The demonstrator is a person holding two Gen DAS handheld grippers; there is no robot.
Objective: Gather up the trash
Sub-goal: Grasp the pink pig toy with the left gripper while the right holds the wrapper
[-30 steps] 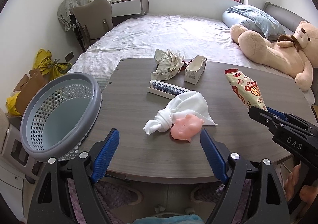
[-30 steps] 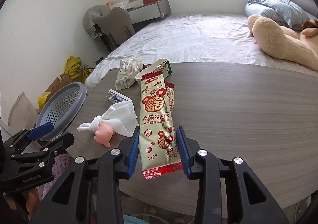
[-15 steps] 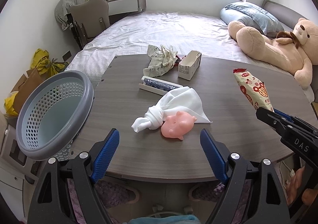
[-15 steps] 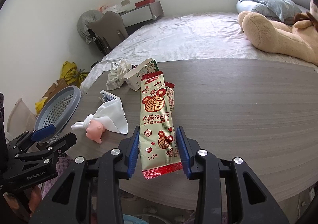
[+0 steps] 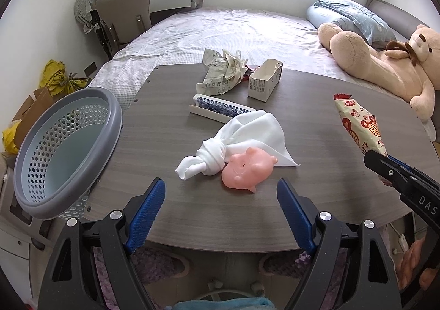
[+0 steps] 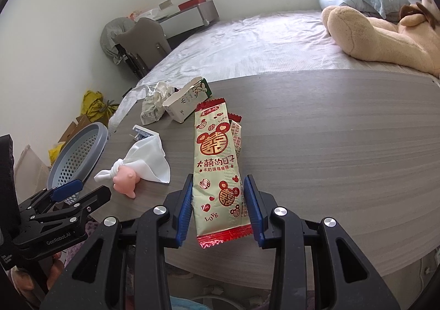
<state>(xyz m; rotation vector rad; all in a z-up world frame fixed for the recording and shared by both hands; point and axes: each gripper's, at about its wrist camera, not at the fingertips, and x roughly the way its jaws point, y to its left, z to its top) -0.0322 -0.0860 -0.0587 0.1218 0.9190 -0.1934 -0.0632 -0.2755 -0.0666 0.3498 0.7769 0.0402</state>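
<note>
Left wrist view: I see the basket [image 5: 66, 150] interior at the surface's [image 5: 170, 139] left edge. Left claw [image 5: 220, 213] released, angled down over the pig toy [image 5: 246, 171]. Right view alone shows right claw [image 6: 217, 201] clenched on the snack wrapper [image 6: 216, 161], lifted above the surface.

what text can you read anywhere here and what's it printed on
"LOVE", "大囍的日子": snack wrapper, held in the right gripper.
"GenRobot.AI": left gripper body.
"DAS": right gripper's side, in the left wrist view.
Print on the open carton and crumpled paper: too small to read.
</note>
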